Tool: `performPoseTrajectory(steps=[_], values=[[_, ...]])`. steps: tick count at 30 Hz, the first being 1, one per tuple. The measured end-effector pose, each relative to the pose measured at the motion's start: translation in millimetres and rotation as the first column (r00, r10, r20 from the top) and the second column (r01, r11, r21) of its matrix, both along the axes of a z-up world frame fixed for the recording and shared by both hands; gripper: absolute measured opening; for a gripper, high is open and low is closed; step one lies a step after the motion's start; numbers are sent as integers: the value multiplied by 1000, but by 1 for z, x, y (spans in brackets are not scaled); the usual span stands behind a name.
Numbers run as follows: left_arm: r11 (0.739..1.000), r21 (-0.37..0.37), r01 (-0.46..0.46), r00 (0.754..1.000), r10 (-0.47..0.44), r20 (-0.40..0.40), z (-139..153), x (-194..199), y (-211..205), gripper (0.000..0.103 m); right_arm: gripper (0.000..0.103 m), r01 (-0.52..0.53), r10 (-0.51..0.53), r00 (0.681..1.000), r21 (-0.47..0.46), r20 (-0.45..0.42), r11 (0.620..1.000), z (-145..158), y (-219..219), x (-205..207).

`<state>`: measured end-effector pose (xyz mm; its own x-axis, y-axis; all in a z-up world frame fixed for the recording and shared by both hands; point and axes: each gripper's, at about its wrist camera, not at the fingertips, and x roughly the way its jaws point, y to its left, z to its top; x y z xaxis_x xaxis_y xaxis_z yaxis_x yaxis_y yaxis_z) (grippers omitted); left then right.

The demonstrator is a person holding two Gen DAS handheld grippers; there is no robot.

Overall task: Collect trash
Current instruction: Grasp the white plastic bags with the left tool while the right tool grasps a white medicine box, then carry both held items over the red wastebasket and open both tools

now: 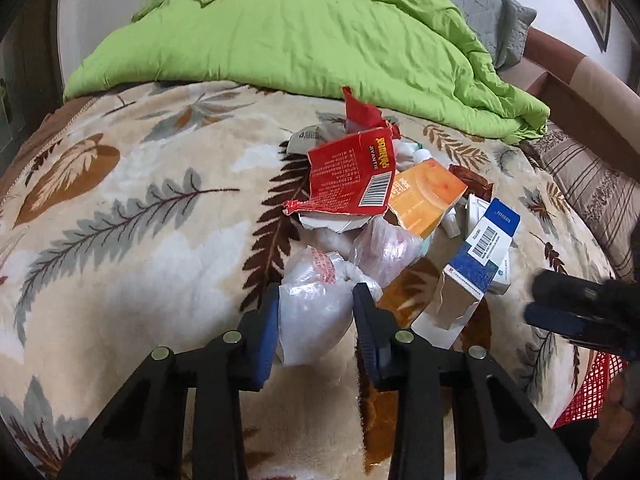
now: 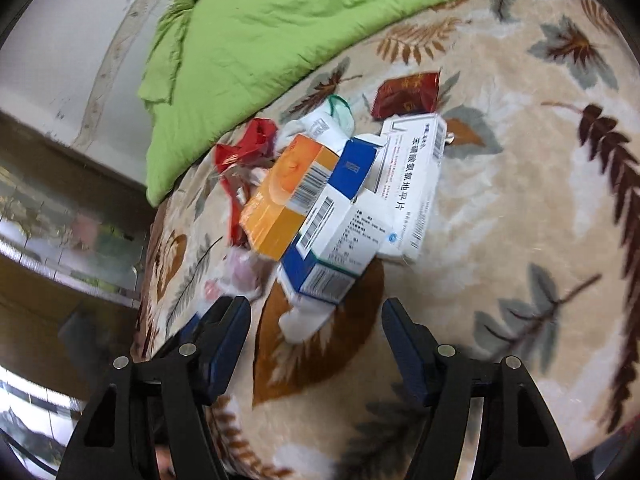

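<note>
A pile of trash lies on a leaf-patterned blanket (image 1: pixel 120 240). In the left wrist view my left gripper (image 1: pixel 316 296) is shut on a knotted clear plastic bag (image 1: pixel 316 296), one finger on each side. Behind it lie a second plastic bag (image 1: pixel 384 248), a torn red box (image 1: pixel 352 172), an orange box (image 1: pixel 428 196) and a blue-and-white box (image 1: pixel 476 264). My right gripper (image 1: pixel 560 312) shows at the right edge there. In the right wrist view my right gripper (image 2: pixel 316 316) is open, just short of the blue-and-white box (image 2: pixel 332 256), with the orange box (image 2: pixel 288 200) and a white medicine box (image 2: pixel 412 184) beyond.
A crumpled green quilt (image 1: pixel 312 32) covers the far part of the bed. A grey pillow (image 1: pixel 492 12) and a striped pillow (image 1: pixel 592 188) lie at the right. A red mesh item (image 1: pixel 588 392) sits at the lower right. A dark red wrapper (image 2: pixel 408 92) lies beyond the boxes.
</note>
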<state>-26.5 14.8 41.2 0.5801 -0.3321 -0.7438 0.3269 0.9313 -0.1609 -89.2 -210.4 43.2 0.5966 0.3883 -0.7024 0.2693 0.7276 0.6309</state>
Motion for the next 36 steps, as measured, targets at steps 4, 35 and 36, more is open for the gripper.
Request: performPoseTrajectory(steps=[4,35,36], values=[[999,-35,1,999,1,52,10,-8,4,33,73,38,-38,999,19,-37,999,-16,2,20],[985,-18,171,959,-162,233,40,-73,-50,33,47,46,25,956,-236,292,971,65,-22,-69],[981,-29,192,956,-180,232,41,-78,-56,33,47,52,22,954,-239,298,970,68,-25,-75]])
